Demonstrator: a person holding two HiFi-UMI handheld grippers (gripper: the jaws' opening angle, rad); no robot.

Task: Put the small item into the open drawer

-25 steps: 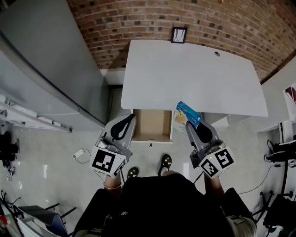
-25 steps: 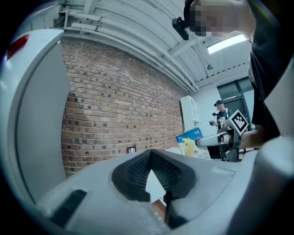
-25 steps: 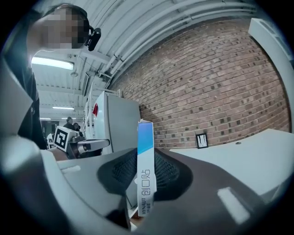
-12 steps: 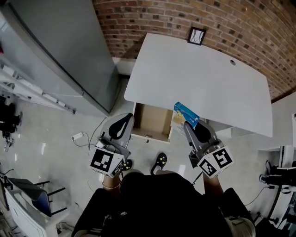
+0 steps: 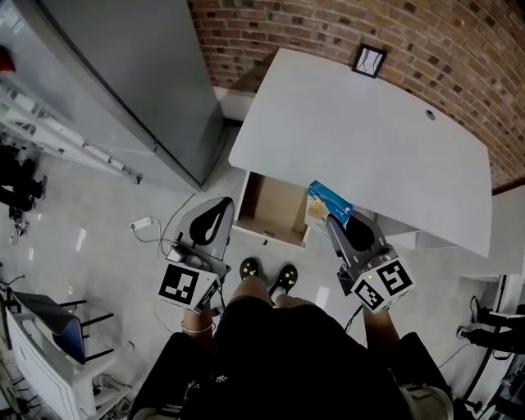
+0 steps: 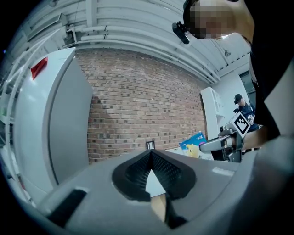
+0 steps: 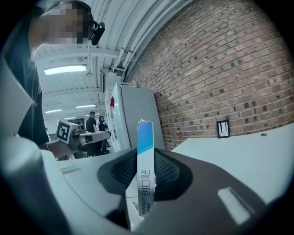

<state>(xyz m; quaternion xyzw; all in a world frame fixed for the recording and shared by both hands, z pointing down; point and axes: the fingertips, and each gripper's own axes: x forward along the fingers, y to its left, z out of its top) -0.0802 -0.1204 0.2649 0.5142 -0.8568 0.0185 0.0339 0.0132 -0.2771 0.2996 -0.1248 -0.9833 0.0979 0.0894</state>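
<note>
Blue box (image 5: 330,201) is pinched in the right gripper's (image 5: 335,223) fingers, just beside the open drawer (image 5: 271,212); they hide its bottom end. The left gripper's (image 5: 215,217) fingers are pressed together on nothing. The drawer's back hides under the tabletop (image 5: 361,139).

Against brick wall (image 5: 328,25): white table (image 5: 369,139), small framed picture (image 5: 369,59) at far edge. Left, tall grey cabinet (image 5: 123,74). On pale floor (image 5: 98,271), white power adapter (image 5: 141,224) with cable; chair (image 5: 57,340) lower left.

white tabletop (image 5: 369,139) backs onto red brick wall (image 5: 328,25), small framed picture (image 5: 369,59) just behind it. tall grey cabinet (image 5: 123,74) left of tabletop, pale glossy floor (image 5: 98,246) below.
</note>
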